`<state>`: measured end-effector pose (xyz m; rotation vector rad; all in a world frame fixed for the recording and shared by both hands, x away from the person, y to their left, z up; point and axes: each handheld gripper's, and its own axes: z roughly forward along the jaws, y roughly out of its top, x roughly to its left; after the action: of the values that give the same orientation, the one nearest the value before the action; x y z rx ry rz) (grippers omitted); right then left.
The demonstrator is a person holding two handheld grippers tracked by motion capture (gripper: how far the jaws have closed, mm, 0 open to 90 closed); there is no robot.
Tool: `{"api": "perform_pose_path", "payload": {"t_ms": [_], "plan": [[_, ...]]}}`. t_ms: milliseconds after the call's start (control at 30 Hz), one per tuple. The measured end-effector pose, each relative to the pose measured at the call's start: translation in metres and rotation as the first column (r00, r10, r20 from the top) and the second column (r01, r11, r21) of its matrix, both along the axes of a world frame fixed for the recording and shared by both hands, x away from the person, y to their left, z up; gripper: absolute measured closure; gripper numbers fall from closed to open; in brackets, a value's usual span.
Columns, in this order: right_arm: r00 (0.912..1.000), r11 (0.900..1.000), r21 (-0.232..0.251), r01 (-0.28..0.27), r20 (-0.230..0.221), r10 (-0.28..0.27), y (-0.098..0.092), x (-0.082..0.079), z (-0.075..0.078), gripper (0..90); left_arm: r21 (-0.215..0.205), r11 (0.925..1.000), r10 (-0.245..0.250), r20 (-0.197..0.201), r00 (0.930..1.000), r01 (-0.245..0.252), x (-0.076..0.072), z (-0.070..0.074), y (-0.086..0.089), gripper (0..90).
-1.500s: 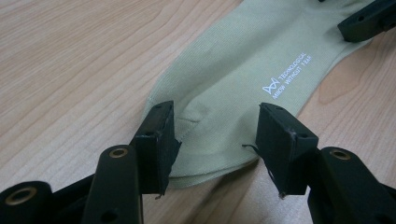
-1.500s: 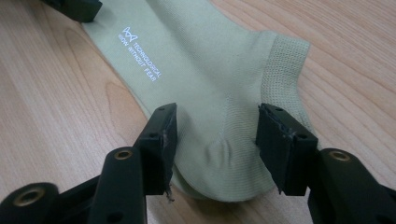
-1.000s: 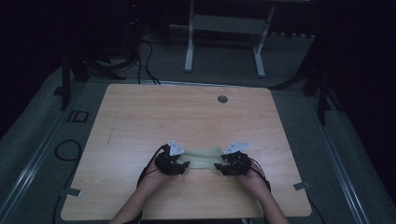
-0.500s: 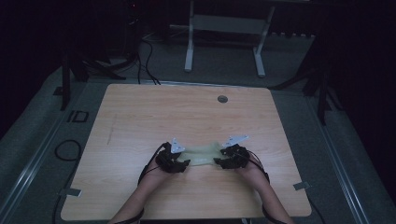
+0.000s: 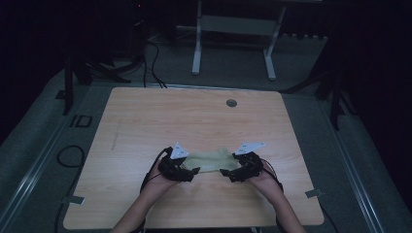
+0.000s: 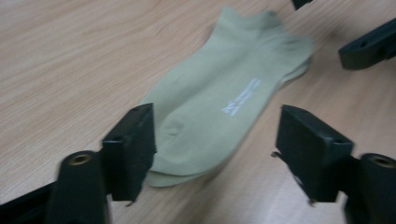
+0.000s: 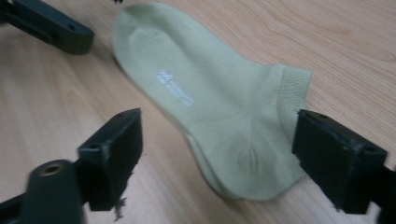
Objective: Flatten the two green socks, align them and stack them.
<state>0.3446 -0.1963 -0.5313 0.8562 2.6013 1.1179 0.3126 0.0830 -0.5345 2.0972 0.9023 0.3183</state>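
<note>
Lying flat on the wooden table (image 5: 145,121) near its front edge: a pale green sock (image 5: 210,160), apparently one of a stacked pair, a second edge peeking out beneath it, stretched sideways between two hand-held grippers. Printed small and white along the sole, a mark too blurred to read. Positioned at the toe end, the left hand-held gripper (image 5: 193,171), jaws spread wide apart and clamped on nothing, one black jaw beside the toe's edge and the other standing clear over bare wood, seen in the left gripper view (image 6: 217,154). Placed at the heel and ribbed cuff end, the right hand-held gripper (image 5: 224,172), jaws likewise wide apart, straddling the heel with nothing gripped, as seen in the right gripper view (image 7: 217,154); whether either jaw touched the fabric could not be told. Carried on top of each, a grey three-cornered plate, with dark cables trailing back along the forearms reaching in from the bottom of the high view. Set into the table's far side, a small round grommet (image 5: 231,103). Beyond the table, in a dark room, a white metal frame (image 5: 233,39) standing on grey floor.
</note>
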Motion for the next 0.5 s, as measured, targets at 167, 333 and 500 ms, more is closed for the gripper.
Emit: {"api": "perform_pose_path", "payload": {"t_ms": [167, 333, 500], "plan": [[0.9986, 0.998, 0.026, 0.049, 0.016, -0.050, -0.008, -0.006, 0.004, 14.5, -0.053, 0.9984, 0.018, -0.004, 0.9998, -0.018, -0.004, 0.009, 0.010, 18.4], [0.9965, 0.997, 0.034, 0.073, 0.038, -0.075, -0.020, -0.007, 0.006, 14.5, -0.081, 0.9967, -0.006, -0.012, 0.9999, 0.005, -0.010, 0.010, 0.017, 14.6], [0.9962, 0.997, 0.015, 0.080, 0.032, -0.080, -0.030, -0.009, 0.002, 14.5, -0.084, 0.9965, -0.008, -0.001, 1.0000, 0.008, -0.016, 0.006, 0.023, 14.4]]}}
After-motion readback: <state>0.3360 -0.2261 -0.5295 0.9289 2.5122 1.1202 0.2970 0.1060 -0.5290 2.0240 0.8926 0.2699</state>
